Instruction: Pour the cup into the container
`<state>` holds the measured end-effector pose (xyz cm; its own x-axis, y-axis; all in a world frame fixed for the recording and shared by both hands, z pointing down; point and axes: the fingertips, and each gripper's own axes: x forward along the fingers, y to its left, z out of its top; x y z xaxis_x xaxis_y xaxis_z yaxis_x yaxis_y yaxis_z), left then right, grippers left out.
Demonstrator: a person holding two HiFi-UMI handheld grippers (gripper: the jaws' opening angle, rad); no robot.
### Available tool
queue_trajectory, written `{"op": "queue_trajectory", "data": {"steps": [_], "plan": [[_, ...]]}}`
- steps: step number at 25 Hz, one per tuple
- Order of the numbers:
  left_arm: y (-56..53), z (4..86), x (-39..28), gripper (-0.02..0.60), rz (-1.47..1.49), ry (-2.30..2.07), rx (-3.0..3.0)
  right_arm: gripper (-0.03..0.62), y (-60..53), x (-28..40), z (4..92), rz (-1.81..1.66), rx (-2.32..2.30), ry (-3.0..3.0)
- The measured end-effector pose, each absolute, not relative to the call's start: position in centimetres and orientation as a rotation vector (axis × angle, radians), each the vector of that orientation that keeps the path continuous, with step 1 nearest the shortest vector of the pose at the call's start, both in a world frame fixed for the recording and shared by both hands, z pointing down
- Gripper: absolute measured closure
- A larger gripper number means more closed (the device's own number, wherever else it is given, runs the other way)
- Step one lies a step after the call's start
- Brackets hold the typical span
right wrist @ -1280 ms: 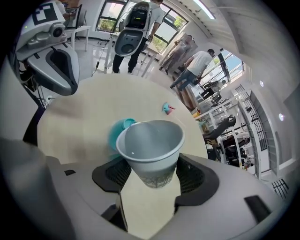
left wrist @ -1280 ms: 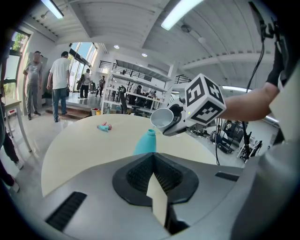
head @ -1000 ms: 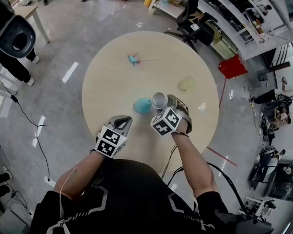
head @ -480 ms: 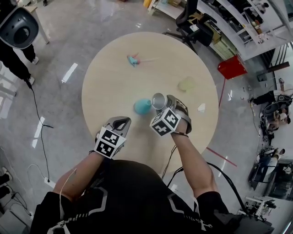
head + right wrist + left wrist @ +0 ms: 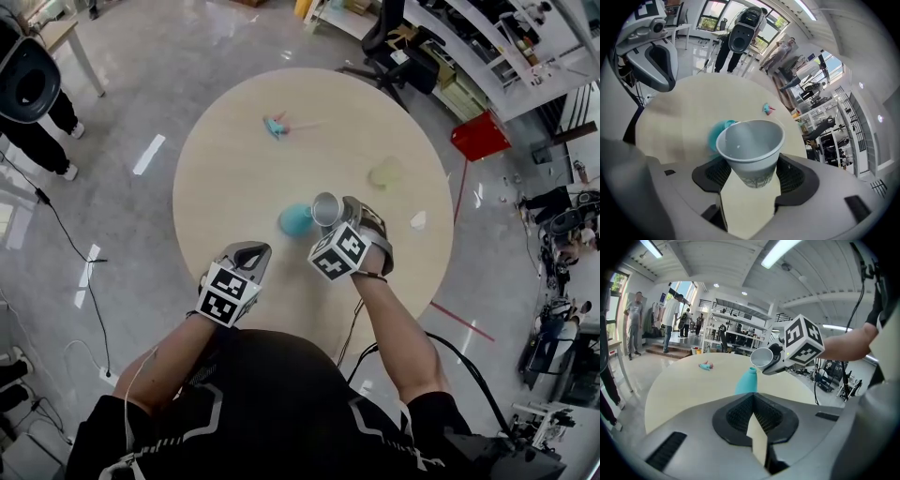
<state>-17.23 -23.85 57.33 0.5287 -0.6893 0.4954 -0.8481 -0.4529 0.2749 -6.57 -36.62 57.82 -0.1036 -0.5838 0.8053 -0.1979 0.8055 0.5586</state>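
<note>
A pale paper cup (image 5: 326, 205) (image 5: 750, 143) (image 5: 761, 357) is held in my right gripper (image 5: 345, 214) (image 5: 750, 180), which is shut on its lower half. The cup is tipped, its mouth leaning over the teal container (image 5: 294, 219) (image 5: 747, 381) just to its left on the round table (image 5: 234, 169). I see nothing inside the cup. The container's neck shows behind the cup's rim as a teal patch (image 5: 718, 131). My left gripper (image 5: 246, 253) (image 5: 753, 413) is shut and empty, near the table's front edge, apart from both.
A small teal and pink toy (image 5: 275, 124) lies at the far side of the table. A pale green lid-like thing (image 5: 384, 172) and a small white scrap (image 5: 418, 220) lie at the right. A red box (image 5: 480, 137) and cables are on the floor; a person (image 5: 28, 84) stands at left.
</note>
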Motion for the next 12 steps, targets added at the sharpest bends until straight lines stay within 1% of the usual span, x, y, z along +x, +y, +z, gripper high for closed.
{"op": "queue_trajectory", "data": {"steps": [4, 12], "plan": [[-23.6, 57.1, -17.1, 0.581, 0.437, -1.25, 2.284, 0.287, -36.3, -5.9, 58.3, -0.286, 0.669, -1.727], [-24.3, 55.2, -16.5, 0.581, 0.398, -1.257, 2.306, 0.287, -36.0, -5.1, 58.0, -0.014, 0.829, -1.972]]}}
